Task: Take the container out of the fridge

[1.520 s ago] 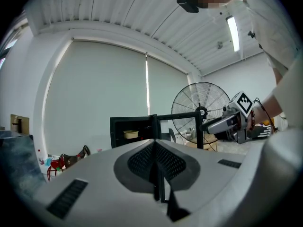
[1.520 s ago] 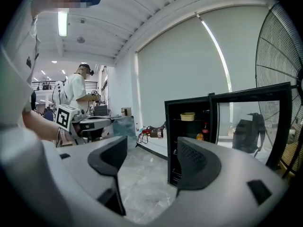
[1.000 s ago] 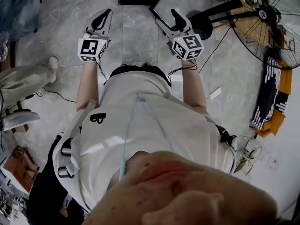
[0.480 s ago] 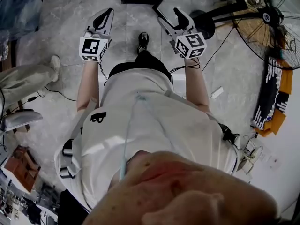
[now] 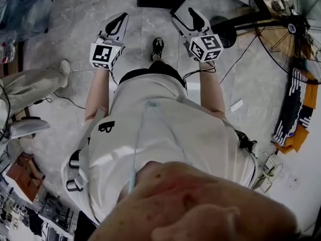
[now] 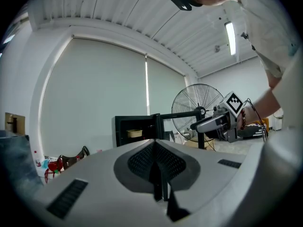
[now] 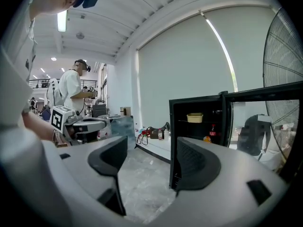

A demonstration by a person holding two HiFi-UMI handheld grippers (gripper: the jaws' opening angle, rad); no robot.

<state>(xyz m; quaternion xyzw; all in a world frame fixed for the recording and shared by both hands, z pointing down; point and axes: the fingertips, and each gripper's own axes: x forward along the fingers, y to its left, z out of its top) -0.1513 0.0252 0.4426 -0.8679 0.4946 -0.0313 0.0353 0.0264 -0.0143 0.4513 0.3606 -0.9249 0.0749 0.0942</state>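
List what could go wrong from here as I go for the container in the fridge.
1. The left claw is shut and only the right claw is open, so a two-claw grab of the container would fail unless the left opens.
2. A bottle stands below the container; a low reach may knock it over.
3. A cable crosses the floor ahead on the right, which is a trip risk.

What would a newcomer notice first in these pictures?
An open black fridge stands ahead, a beige container on its upper shelf, a big floor fan to its right. The left gripper is shut and empty, the right gripper open, both short of the fridge.
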